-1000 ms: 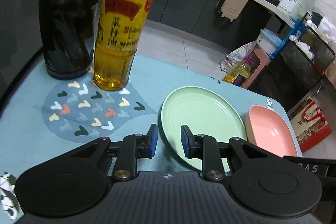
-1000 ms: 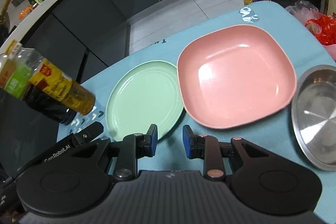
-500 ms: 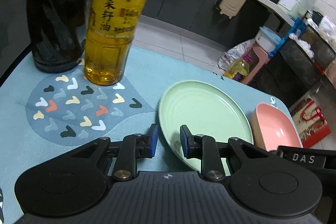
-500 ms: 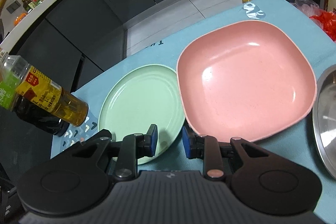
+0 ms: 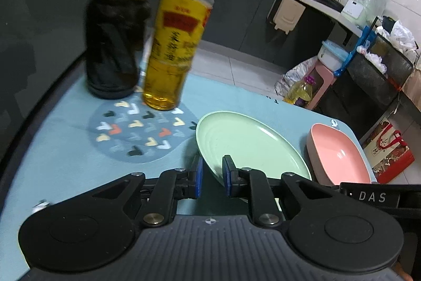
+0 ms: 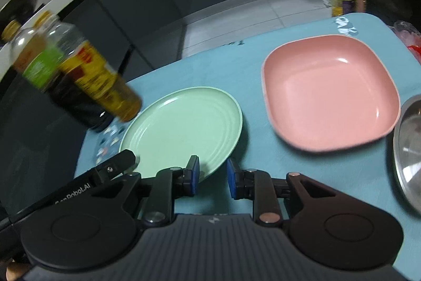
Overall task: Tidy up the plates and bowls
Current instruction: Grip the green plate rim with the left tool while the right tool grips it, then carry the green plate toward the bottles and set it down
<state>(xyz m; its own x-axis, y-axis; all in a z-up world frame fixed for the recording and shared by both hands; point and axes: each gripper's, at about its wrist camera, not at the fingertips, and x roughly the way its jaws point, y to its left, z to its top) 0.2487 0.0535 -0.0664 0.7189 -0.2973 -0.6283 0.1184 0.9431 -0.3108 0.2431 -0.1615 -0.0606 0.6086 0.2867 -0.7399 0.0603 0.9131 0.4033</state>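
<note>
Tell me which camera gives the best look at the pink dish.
The right wrist view: the pink dish shows whole and from above, square with rounded corners and empty. The left wrist view catches it only at a flat angle near the edge, its near end hidden behind the other tool.

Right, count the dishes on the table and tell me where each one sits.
3: a green plate beside the two bottles, a pink square bowl to its right with a gap between them, and a steel bowl cut off at the right edge. More may lie out of view.
</note>
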